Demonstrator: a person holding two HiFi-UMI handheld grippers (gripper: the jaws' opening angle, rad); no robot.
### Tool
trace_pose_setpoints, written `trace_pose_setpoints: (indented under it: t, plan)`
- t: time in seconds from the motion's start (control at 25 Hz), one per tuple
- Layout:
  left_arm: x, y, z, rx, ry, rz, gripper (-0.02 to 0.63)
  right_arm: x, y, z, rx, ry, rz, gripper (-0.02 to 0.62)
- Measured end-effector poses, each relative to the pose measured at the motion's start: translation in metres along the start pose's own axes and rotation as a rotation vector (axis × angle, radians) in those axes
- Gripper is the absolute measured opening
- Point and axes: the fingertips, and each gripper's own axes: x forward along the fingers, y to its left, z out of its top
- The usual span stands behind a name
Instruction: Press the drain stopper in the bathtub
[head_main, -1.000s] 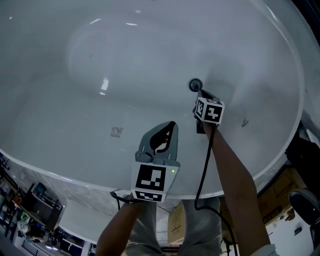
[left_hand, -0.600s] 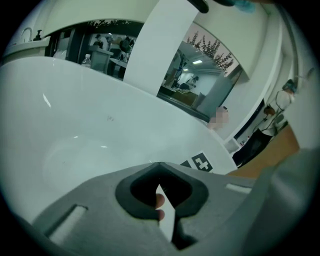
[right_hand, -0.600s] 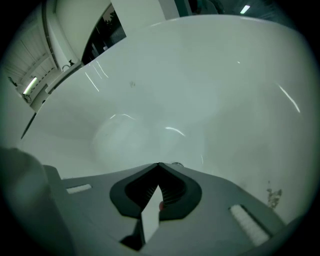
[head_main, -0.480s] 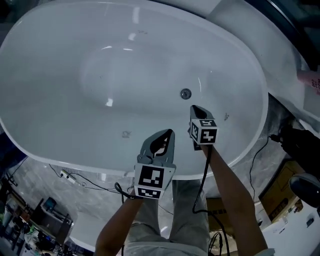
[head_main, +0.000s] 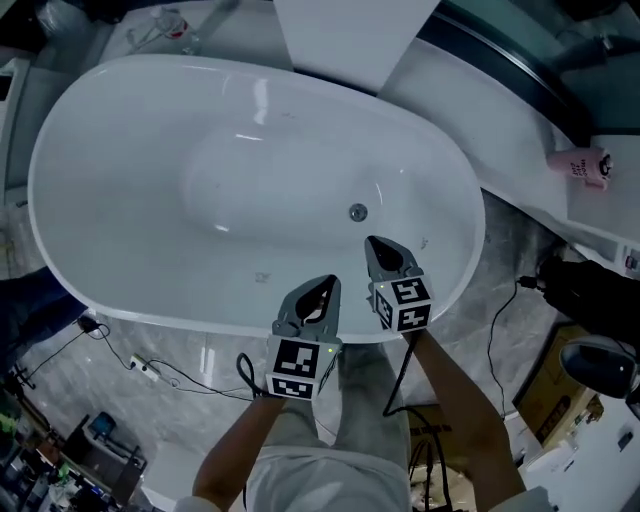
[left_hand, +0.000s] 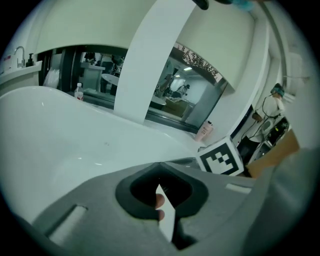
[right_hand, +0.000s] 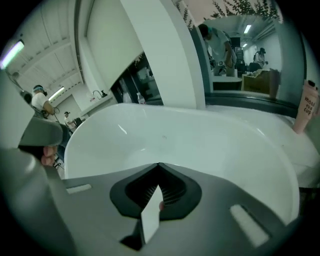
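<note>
I am looking down on the white oval bathtub (head_main: 130, 170), which is filling most of the head view. I am holding the left gripper (head_main: 331, 282) over the tub's near rim; its jaws are pressing together at the tips and gripping nothing. I am keeping the right gripper (head_main: 373, 242) just beside it, tips reaching a little further over the basin, jaws likewise closed and empty. A pink bottle (head_main: 580, 165) is lying on the ledge past the tub's right end. The drain stopper (head_main: 357, 211) is sitting on the tub floor toward the right, beyond the right gripper's tips and clearly apart from them; neither gripper is touching it.
</note>
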Motion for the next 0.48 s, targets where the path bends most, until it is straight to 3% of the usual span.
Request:
trace_pose_setpoints:
  t: [0.24,0.48]
  plan:
    - [-0.057,-0.015,0.052,0.004,-0.043,0.042,-0.001,-0.078,0.054,0.078,-0.021,-0.141,0.060,0.003]
    - [-0.119,-0.044,0.107,0.031,-0.094,0.027,0.000,-0.157,0.097,0.143,-0.047,-0.226,0.115,0.003]
